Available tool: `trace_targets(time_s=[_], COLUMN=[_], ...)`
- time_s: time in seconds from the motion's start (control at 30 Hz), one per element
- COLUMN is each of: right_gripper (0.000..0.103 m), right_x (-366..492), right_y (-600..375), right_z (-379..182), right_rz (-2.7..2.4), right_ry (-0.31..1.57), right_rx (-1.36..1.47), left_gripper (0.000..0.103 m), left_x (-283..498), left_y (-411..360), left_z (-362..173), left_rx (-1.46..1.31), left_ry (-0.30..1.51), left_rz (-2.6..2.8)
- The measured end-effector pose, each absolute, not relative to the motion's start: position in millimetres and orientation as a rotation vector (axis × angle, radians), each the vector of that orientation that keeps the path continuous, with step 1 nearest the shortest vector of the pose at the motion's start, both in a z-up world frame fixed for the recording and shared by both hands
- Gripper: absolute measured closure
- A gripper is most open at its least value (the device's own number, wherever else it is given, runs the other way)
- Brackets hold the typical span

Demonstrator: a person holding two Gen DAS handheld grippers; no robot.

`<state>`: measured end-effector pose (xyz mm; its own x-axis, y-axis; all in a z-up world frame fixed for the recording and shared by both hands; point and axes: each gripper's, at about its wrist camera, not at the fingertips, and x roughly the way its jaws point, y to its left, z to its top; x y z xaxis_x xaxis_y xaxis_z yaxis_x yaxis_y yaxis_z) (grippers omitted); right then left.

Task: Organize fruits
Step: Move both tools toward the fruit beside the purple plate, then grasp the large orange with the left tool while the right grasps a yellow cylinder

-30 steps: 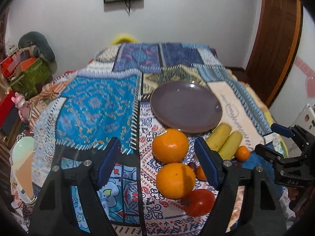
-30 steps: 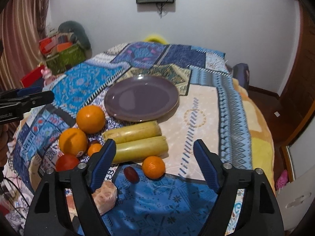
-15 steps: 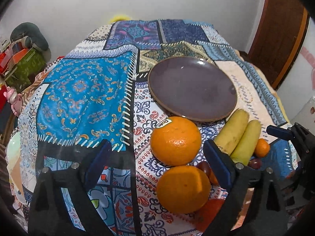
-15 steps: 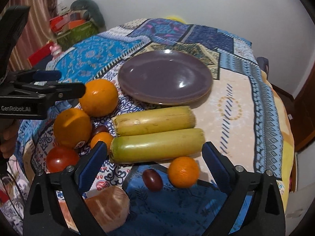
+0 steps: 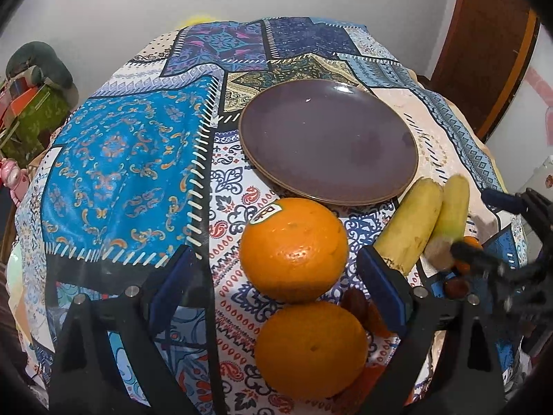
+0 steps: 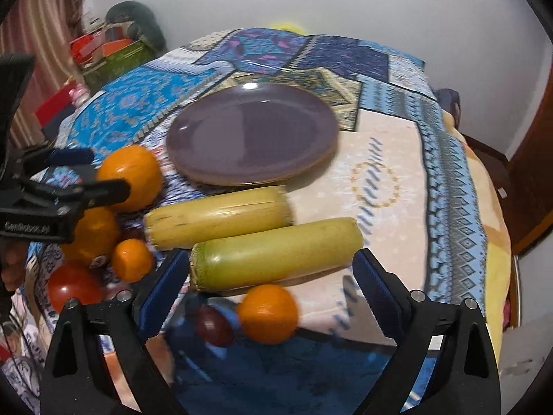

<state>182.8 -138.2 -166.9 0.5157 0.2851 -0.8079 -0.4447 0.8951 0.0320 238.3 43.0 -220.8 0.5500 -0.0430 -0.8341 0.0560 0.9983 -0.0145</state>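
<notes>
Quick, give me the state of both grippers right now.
Left gripper: open, holding nothing; the sticker-bearing orange sits between its fingers.
Right gripper: open, holding nothing; the greenish banana lies between its fingers.

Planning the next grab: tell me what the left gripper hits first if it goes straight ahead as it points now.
Most likely the stickered orange: it sits between the open fingers of the left gripper, ahead of them, with the purple plate behind it. Depth is uncertain.

White wall, brown wooden door.
</notes>
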Motion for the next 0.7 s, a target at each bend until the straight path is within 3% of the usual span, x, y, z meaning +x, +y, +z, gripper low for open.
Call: trace_targets(time_s=[0.2, 0.47, 0.7], right_gripper=[0.018, 0.022, 0.023], right_x=[200, 211, 215], right_y=[-163, -188, -205], right_z=[-170, -171, -152], right_rz=[0.380, 0.334, 0.291], right_ry=[0.947, 0.963, 0.911], right_rx=[-0.157, -0.093, 0.005], left_gripper=[0.009, 0.032, 0.034], left_x=[243, 249, 246], left_y=[40, 41, 38], left_z=[-223, -230, -228], left_rx=[0.011, -0.037, -0.035], left_ry=[0.980, 0.993, 0.978], left_rz=[-0.061, -0.091, -0.085])
